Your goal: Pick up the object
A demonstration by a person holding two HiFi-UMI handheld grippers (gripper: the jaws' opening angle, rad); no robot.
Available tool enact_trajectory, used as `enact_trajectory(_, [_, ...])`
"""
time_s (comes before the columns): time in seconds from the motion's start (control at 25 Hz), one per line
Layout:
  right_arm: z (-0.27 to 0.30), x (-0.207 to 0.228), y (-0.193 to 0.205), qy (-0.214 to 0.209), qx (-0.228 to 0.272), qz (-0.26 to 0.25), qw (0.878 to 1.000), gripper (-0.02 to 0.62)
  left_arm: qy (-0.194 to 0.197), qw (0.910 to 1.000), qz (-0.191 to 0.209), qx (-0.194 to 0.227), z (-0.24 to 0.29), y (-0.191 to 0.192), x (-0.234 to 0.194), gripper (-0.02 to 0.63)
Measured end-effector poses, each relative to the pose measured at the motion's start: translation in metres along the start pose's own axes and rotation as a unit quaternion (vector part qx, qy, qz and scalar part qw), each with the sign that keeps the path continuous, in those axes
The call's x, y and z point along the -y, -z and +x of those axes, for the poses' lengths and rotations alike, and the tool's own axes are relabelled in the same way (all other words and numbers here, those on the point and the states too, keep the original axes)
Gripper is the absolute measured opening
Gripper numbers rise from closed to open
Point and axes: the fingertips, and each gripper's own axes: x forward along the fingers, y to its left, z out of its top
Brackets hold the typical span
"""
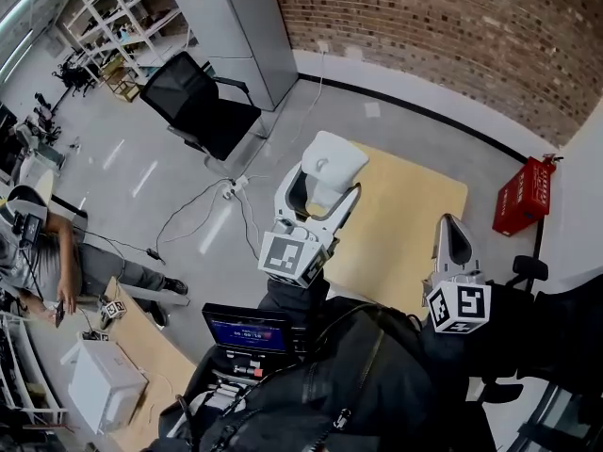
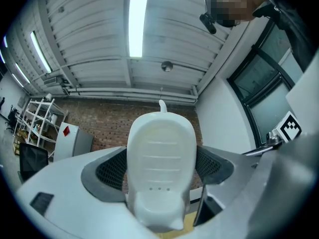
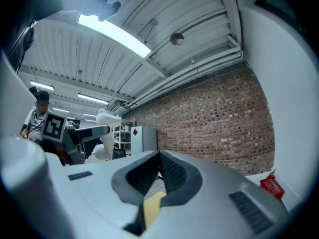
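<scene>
My left gripper (image 1: 320, 196) had its jaws clamped across the flanks of the white ridged shell (image 2: 160, 153), raised in the air well above the yellow table (image 1: 415, 205). It looked to me like stiff, glossy, light moulded plastic that could slip or crack under a hard squeeze, so the broad sides low on its body, flat against my ribbed pads (image 2: 107, 171), seemed the right hold. My right gripper (image 3: 158, 176) had its jaws pressed together on nothing, and open air lay all round, with only the table's edges and the black chair (image 1: 203, 106) below to mind.
</scene>
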Motion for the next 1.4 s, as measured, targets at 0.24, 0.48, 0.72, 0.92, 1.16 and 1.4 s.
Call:
enact_trajectory(0.24, [0.001, 0.000, -0.004, 0.002, 0.005, 0.006, 1.000, 0.006, 0.003, 1.0000, -0.006, -0.003, 0.004, -0.001, 0.001, 0.426])
enact_trajectory(0.48, [0.001, 0.000, -0.008, 0.006, 0.009, 0.001, 1.000, 0.006, 0.012, 0.9999, -0.004, 0.001, 0.006, 0.002, 0.003, 0.426])
enact_trajectory(0.72, [0.004, 0.003, -0.007, 0.009, 0.008, -0.001, 1.000, 0.006, 0.017, 0.9998, -0.005, 0.000, 0.012, 0.005, 0.004, 0.426])
enact_trajectory(0.92, [0.006, 0.005, -0.007, 0.010, 0.009, -0.002, 1.000, 0.006, 0.015, 0.9999, -0.005, 0.001, 0.015, 0.008, 0.002, 0.426])
enact_trajectory(1.16, [0.007, 0.007, -0.016, 0.014, 0.016, -0.006, 1.000, 0.006, 0.018, 0.9998, -0.006, 0.000, 0.021, 0.009, 0.002, 0.426])
enact_trajectory(1.4, [0.008, 0.010, -0.017, 0.017, 0.020, -0.006, 1.000, 0.006, 0.021, 0.9997, -0.010, -0.006, 0.027, 0.013, 0.003, 0.426])
